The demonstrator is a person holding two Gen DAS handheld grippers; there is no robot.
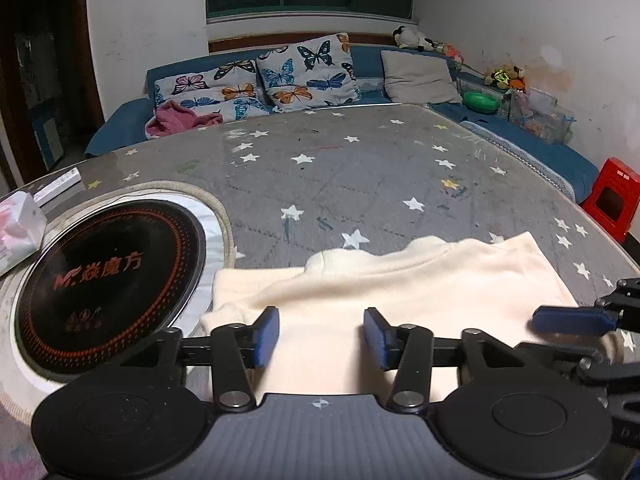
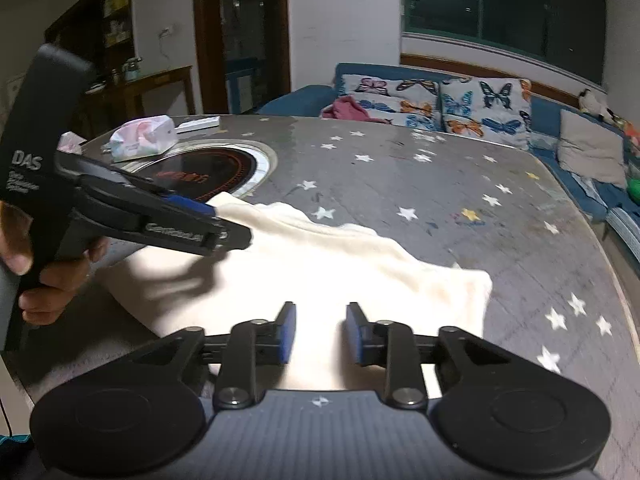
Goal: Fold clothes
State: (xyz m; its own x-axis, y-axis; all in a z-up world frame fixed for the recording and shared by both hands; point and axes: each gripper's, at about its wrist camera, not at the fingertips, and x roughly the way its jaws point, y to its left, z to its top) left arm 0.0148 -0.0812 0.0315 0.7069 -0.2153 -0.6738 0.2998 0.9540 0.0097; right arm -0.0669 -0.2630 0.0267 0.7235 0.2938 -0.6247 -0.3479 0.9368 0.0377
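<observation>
My left gripper (image 1: 320, 338) has its blue-padded fingers (image 1: 266, 336) spread wide, nothing pinched between them, and they hover over the near edge of the cream-coloured soft fleece garment (image 1: 420, 284). My right gripper (image 2: 321, 332) is parted too, a little narrower, blue pads (image 2: 287, 334) empty, hanging over the same cream cloth (image 2: 320, 272) on its near side. From the right camera I see my left gripper (image 2: 208, 216) reaching in from the left with its tip over the garment's far-left corner, my hand (image 2: 52, 280) wrapped round its black handle. The garment lies folded and mostly flat on the grey star-printed table cover (image 1: 360, 184), its left edge just beside the round black induction hob with orange markings (image 1: 108, 280) set into the table. A white tissue pack with pink print (image 2: 142, 138) sits beyond the hob. Behind the table, the blue sofa (image 1: 124, 120) carries butterfly-print cushions (image 1: 308, 72) and a plain grey cushion (image 1: 418, 78)
</observation>
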